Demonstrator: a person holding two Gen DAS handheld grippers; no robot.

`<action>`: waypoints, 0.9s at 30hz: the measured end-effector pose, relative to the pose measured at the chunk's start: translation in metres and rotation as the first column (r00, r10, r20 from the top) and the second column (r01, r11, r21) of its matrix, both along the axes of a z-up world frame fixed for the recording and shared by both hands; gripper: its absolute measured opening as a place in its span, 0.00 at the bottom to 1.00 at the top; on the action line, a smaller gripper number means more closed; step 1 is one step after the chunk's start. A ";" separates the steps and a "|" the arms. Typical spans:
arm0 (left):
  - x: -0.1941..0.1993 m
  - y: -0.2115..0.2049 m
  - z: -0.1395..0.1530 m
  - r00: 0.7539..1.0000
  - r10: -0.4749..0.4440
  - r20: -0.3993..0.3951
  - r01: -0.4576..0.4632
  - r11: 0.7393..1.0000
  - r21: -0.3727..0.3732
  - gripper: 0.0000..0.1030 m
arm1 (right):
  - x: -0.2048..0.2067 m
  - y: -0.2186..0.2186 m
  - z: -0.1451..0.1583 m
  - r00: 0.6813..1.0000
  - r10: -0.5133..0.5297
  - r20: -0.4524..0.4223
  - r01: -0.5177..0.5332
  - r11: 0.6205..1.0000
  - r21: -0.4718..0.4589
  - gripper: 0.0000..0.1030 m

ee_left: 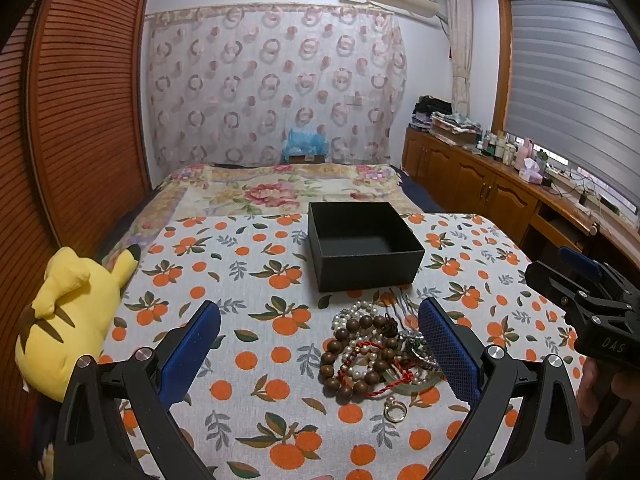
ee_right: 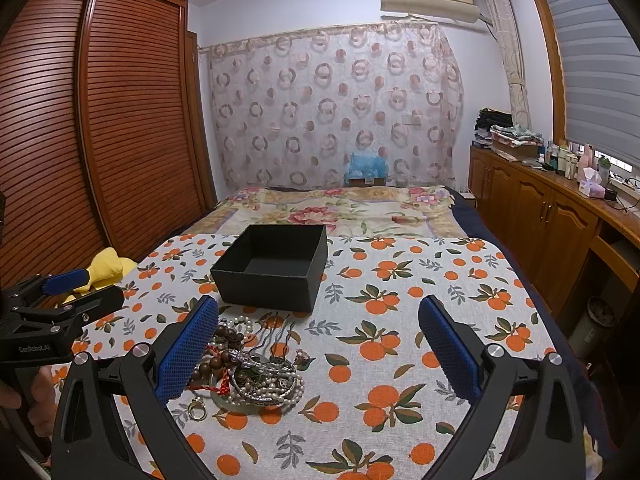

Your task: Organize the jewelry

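Left gripper (ee_left: 320, 344): spread wide, empty, hovering above the orange-print cloth (ee_left: 248, 280) on the surface. Blue pads (ee_left: 188, 354) clear of all items.

Right gripper (ee_right: 318, 346): spread wide, empty, also above the cloth. Left pad in front of the near-left edge of the jewelry pile (ee_right: 248, 372) in the right wrist view; contact cannot be determined.

Jewelry pile: resting on the cloth, just in front of the black box (ee_left: 362, 246). Contents visible in the left wrist view:
- brown wooden bead bracelet (ee_left: 352, 356), at the left of the pile;
- white pearl strand (ee_left: 356, 314), at the far side, nearest the box;
- red cord (ee_left: 384, 384), tangled through the middle;
- metal ring (ee_left: 395, 410), lying alone on the cloth, just beside the near edge of the pile.
Remaining pieces too tangled to identify.

Black box: open-topped, upright, nothing visible inside, standing on the cloth toward the far edge of the surface.

Yellow plush toy (ee_left: 68, 320): lying at the left edge of the surface, well apart from the jewelry.

Floral bedspread (ee_left: 288, 188): beyond the surface.

Wooden cabinet (ee_right: 536, 216): along the right wall.
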State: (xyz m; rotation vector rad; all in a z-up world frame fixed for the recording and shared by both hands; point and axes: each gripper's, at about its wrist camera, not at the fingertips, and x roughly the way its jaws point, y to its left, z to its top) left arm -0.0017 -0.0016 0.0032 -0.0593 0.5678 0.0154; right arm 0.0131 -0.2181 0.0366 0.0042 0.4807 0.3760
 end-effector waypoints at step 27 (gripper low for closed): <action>0.000 -0.001 0.006 1.000 0.000 0.006 0.000 1.000 0.000 0.93 | -0.001 0.000 0.000 1.000 0.000 0.002 0.000 1.000 0.004 0.98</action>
